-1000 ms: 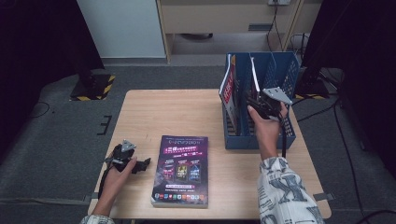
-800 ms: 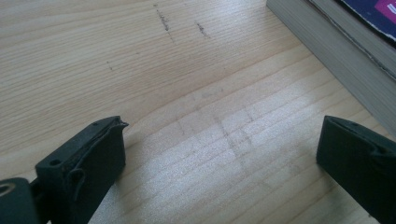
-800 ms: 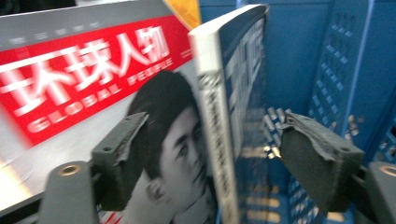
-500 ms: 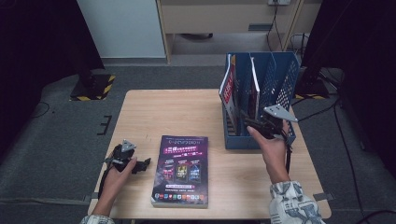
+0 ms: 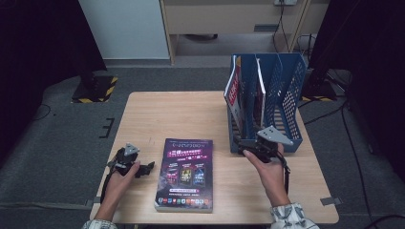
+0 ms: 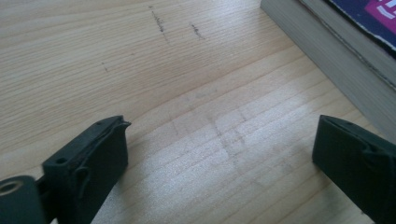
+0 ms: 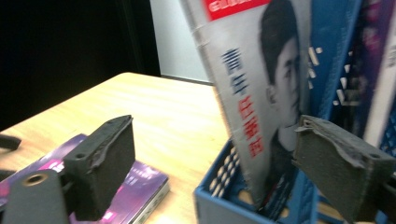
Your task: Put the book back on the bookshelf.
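The thick paperback book (image 5: 185, 174) lay flat on the wooden surface (image 5: 162, 114), between the two hands, its long axis running near to far, cover up. It looked stiff, fairly heavy and glossy, best pinched at an edge. The left tool (image 5: 143, 168) rested spread just left of it. The right tool (image 5: 248, 147), empty, jaws just opened, hovered beside the blue file rack (image 5: 286, 90).

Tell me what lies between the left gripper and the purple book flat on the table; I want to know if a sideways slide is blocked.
Only bare wood. The left gripper view shows the left gripper over empty table, with the purple book beyond.
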Tool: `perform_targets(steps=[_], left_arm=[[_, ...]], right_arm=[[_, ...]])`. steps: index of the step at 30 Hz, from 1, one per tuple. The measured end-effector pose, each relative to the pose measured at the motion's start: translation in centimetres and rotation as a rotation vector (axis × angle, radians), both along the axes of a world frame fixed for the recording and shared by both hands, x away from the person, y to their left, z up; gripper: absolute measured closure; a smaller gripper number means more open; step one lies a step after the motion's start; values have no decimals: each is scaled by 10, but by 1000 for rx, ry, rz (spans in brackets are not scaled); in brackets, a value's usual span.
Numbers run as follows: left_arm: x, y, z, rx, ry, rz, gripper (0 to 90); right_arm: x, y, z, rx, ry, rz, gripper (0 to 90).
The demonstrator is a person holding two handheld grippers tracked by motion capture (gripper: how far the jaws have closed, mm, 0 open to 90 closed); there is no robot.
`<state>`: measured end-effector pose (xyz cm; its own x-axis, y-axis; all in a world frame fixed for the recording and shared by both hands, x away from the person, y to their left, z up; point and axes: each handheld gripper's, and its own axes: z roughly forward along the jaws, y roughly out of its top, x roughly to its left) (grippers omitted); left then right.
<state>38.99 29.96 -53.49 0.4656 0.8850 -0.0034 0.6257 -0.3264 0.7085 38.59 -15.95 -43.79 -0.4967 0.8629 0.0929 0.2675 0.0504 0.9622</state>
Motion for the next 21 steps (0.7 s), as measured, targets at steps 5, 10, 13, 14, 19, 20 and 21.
perform_targets(steps=[5, 10, 13, 14, 19, 20, 21], left_arm=[[-5, -3, 9, -34, -22, -16, 76], [-10, -10, 15, -52, -39, -51, 112], [-12, -19, 20, -59, -54, -77, 116], [-12, -19, 20, -59, -54, -77, 119], [-15, -30, 26, -81, -73, -95, 138], [-15, -30, 26, -81, -73, -95, 144], [-16, -31, 26, -85, -75, -103, 154]], right_arm=[[-8, 22, -8, -43, -1, 64, 197], [-12, 35, -14, -60, 17, 112, 260], [-14, 48, -23, -85, 36, 157, 308], [-15, 50, -24, -94, 37, 162, 316], [-20, 64, -32, -133, 53, 206, 346], [-20, 64, -32, -133, 53, 206, 346], [-21, 69, -36, -144, 61, 225, 359]])
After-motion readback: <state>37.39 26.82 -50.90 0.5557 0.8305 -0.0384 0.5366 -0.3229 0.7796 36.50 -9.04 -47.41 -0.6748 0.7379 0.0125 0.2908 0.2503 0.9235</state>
